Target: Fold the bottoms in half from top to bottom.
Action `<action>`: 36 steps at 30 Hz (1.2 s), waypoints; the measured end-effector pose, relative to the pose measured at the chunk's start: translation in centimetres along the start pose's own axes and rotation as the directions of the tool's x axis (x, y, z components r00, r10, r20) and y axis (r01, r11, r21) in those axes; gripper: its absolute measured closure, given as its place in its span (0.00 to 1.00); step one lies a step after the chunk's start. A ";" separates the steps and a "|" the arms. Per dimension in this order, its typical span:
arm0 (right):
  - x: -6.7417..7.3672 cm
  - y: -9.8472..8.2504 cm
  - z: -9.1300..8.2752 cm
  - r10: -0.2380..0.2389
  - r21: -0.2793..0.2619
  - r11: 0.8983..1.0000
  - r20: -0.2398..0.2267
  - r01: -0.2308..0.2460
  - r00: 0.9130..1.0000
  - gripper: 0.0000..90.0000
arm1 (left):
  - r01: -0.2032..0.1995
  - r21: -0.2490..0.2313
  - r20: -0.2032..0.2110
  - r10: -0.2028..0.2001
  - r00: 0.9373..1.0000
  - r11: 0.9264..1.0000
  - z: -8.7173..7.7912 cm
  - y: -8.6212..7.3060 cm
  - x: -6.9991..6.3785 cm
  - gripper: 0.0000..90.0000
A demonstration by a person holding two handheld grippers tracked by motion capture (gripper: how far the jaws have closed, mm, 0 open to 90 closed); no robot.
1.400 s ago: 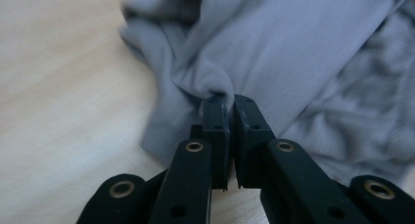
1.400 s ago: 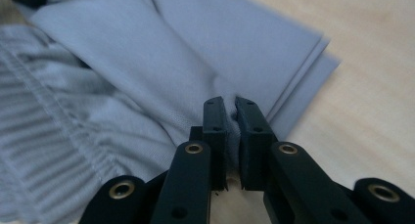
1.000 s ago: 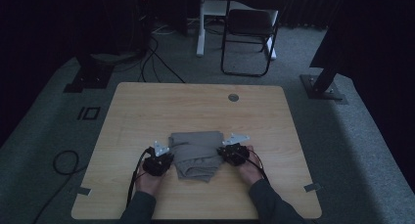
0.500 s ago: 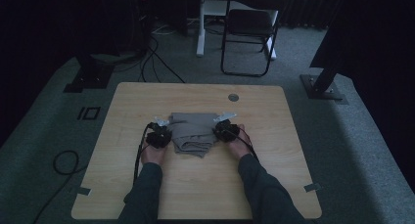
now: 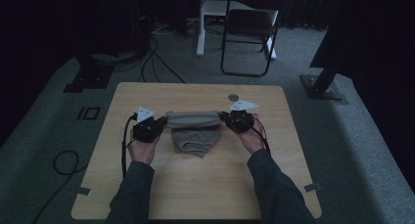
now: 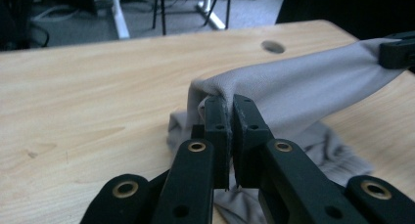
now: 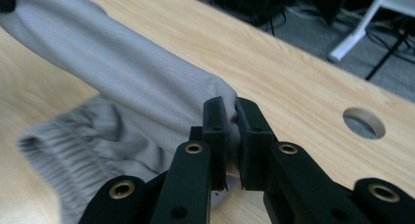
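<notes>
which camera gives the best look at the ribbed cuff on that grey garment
The right gripper view: the ribbed cuff lies close and sharp on the table, below the lifted grey garment. The left gripper view catches a sliver of ribbing; the high view shows it small and dim.

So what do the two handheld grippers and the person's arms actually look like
Both the left gripper and the right gripper are black, each topped by a pale grey three-cornered plate, with a black cable trailing back along the forearm. Up close, the fingers are flat black blocks on black linkage arms with brass-coloured rivets. The person wears dark long sleeves.
</notes>
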State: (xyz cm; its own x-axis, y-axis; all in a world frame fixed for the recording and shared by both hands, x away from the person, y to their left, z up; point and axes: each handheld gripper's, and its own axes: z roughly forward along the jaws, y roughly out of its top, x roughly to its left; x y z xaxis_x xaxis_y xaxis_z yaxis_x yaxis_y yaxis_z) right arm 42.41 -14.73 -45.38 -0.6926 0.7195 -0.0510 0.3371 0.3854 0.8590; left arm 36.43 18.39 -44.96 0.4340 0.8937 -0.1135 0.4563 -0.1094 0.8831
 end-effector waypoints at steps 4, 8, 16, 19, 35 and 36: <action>0.8 -0.8 -1.1 -0.029 -0.019 0.999 -0.006 0.028 1.000 0.94 | 0.014 -0.001 0.049 -0.014 0.999 1.000 -0.9 -1.4 -0.4 0.96; 1.4 -3.8 -2.4 -0.018 -0.039 0.999 -0.113 0.014 0.993 0.66 | 0.009 -0.057 0.145 -0.001 0.989 0.998 -2.7 -3.6 -0.5 0.70; 1.2 -5.5 -2.0 0.069 0.015 0.998 -0.089 -0.068 0.994 0.53 | 0.035 0.021 0.122 -0.037 0.992 0.999 -2.1 -5.2 -0.7 0.60; 2.3 -6.4 -0.9 0.082 0.065 0.995 -0.080 -0.077 0.993 0.53 | 0.045 0.065 0.122 -0.052 0.991 0.997 -1.3 -6.9 -1.7 0.58; 3.5 -10.2 -0.8 0.214 0.175 0.966 -0.120 -0.192 0.969 0.87 | 0.023 0.179 0.202 -0.060 0.977 0.984 -0.8 -9.5 -2.5 0.90; 3.7 -10.0 -1.2 0.177 0.165 0.973 -0.103 -0.159 0.979 0.98 | 0.031 0.165 0.202 -0.065 0.977 0.986 -1.1 -9.4 -2.3 0.98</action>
State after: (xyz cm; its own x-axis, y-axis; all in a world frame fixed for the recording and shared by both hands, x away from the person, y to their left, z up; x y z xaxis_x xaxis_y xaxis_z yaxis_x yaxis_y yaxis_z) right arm 35.76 -16.61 -53.57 -0.6836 0.7133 0.1547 0.5435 0.3560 0.7602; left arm 30.29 17.84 -52.46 0.5513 0.7928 -0.2600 0.5916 -0.1517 0.7918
